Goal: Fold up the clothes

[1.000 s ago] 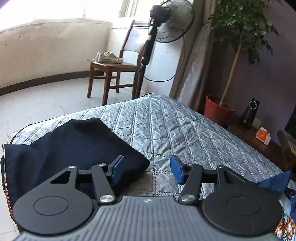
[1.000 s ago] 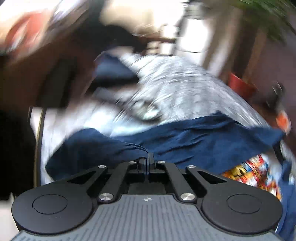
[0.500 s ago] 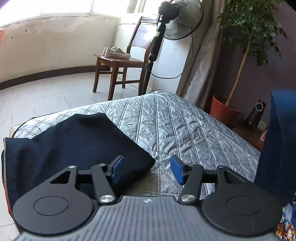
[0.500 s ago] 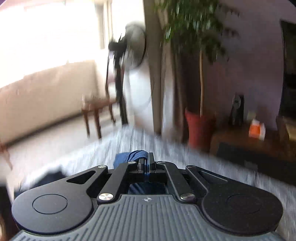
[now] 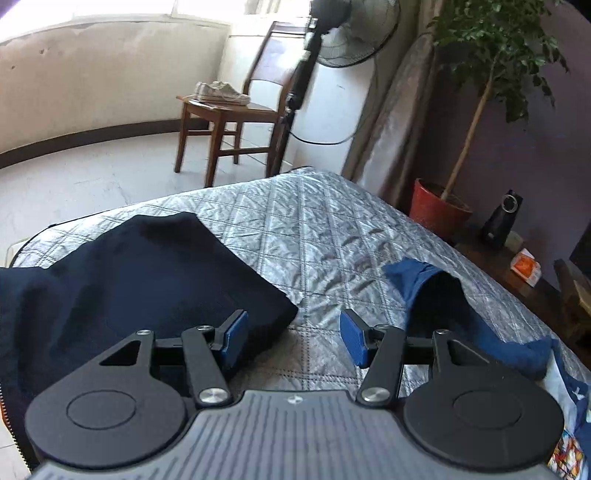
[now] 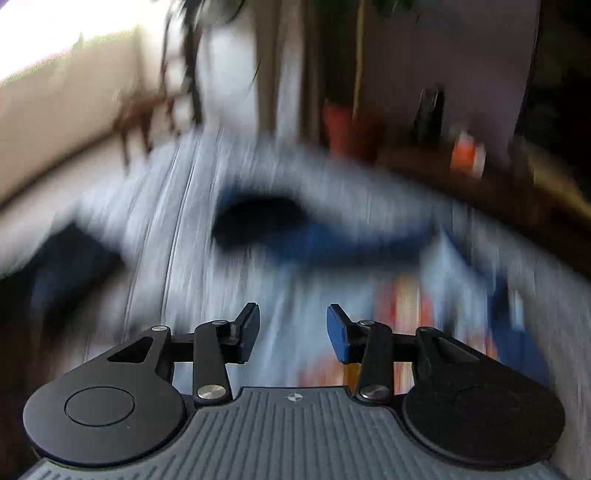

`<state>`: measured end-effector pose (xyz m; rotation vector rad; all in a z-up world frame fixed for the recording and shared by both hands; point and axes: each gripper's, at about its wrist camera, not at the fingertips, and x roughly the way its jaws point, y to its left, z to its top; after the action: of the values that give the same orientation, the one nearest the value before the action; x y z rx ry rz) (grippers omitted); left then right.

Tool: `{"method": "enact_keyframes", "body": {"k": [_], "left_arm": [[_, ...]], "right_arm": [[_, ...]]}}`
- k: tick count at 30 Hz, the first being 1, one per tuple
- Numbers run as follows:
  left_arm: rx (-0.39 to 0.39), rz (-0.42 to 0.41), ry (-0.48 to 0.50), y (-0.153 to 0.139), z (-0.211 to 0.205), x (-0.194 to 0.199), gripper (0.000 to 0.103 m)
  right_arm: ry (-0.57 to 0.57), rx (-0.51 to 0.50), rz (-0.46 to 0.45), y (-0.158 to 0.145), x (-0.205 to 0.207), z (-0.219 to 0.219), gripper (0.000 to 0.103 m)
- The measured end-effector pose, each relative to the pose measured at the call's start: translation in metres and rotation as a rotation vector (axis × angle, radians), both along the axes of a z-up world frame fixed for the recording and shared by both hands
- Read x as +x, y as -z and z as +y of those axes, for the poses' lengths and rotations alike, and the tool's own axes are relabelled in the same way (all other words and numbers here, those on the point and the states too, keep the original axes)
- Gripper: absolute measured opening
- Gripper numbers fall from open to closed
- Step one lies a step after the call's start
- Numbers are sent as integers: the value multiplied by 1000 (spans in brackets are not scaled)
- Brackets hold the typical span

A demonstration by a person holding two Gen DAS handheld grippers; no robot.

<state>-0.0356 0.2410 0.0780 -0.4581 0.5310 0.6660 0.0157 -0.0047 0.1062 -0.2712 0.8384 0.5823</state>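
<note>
Blue garment (image 5: 436,295) lies crumpled on the quilted grey bed cover (image 5: 314,229), right of centre in the left wrist view, one open end facing the camera with a dark hollow inside. Same garment shows in the right wrist view (image 6: 332,236) as a smeared blue shape ahead of the fingers; that frame is heavily motion-blurred. Dark navy garment (image 5: 147,280) lies flat on the left part of the cover, well apart from the blue one. Left gripper (image 5: 293,339) is spread wide, nothing between the blue pads, left finger over the navy garment's edge; contact can't be told. Right gripper (image 6: 291,334) is also spread, holding nothing. Printed colourful fabric (image 5: 565,450) sits at the right edge. Background: wooden chair (image 5: 225,122) with sneakers (image 5: 221,92), standing fan (image 5: 343,33), potted plant (image 5: 439,210).
</note>
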Motion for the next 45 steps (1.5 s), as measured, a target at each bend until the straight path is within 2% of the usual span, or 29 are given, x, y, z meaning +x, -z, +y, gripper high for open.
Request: {"method": "enact_keyframes", "body": {"k": [3,4,6,9,11,12,13,15,17,18,20,21,22,23,26,29,30,31,32,34,37,38,39,41,42,44,45], "left_arm": [[16,-11,39,-4,-9,-2,51],[25,-16,54,-5,-14,-2,51],[52,-28,100,-10,-28,-3,51],[103,-38,177,-17,-52,-4,51],[129,-42,226,-19,-67,-4,51],[136,-41,252,-20,-74,-5,51],[134,-40,277,-20,-79,-5,52],[136,-31,322,-20,-87,-3,52],[147,-14,358,-18,-96,-1,52],[152,-9,376,-16,-101,1,52],[162,2,413,-13,-112,4,53],[166,19,449,-11,-118,6,53],[169,38,488,-8,-125,8,53],[173,57,527,-5,-131,11,53],[229,119,640,5,-158,14,53],[273,151,738,14,-181,15,53],[285,166,766,17,-187,16,53],[297,182,795,20,-194,16,53],[304,203,818,24,-198,17,53],[319,243,852,31,-206,17,52],[321,268,876,35,-210,17,54],[310,281,890,38,-211,18,55],[299,294,904,40,-212,18,55],[322,330,919,45,-216,17,54],[340,341,923,46,-218,16,54],[354,356,929,47,-220,13,54],[333,364,931,45,-217,11,54]], "right_arm": [[-124,-125,51,26,-85,-21,74],[-164,-195,49,35,-108,-19,75],[-213,-304,5,50,-132,-13,78],[-195,-322,-23,69,-131,-12,77],[-159,-227,20,70,-126,-25,56],[-154,-204,43,68,-127,-30,22],[-159,-202,62,67,-129,-32,7],[-168,-198,99,64,-133,-37,6],[-160,-169,195,62,-132,-48,8],[-155,-157,211,59,-133,-55,8],[-148,-135,197,51,-140,-66,15],[-135,-121,190,47,-143,-71,33],[-113,-107,192,43,-144,-76,59],[-93,-104,186,44,-144,-80,67],[-42,-131,160,52,-143,-86,63],[-3,-165,201,65,-140,-92,56],[-1,-167,189,64,-142,-95,41],[4,-186,189,63,-142,-99,17],[9,-214,196,61,-141,-103,5],[83,-268,192,60,-134,-121,6],[247,-407,134,60,-119,-144,9],[275,-380,136,56,-117,-150,10],[291,-312,148,50,-116,-155,18],[320,-176,172,38,-115,-166,25],[321,-147,168,35,-116,-168,34],[308,-135,144,31,-121,-167,34],[257,-178,131,34,-125,-161,34]]}}
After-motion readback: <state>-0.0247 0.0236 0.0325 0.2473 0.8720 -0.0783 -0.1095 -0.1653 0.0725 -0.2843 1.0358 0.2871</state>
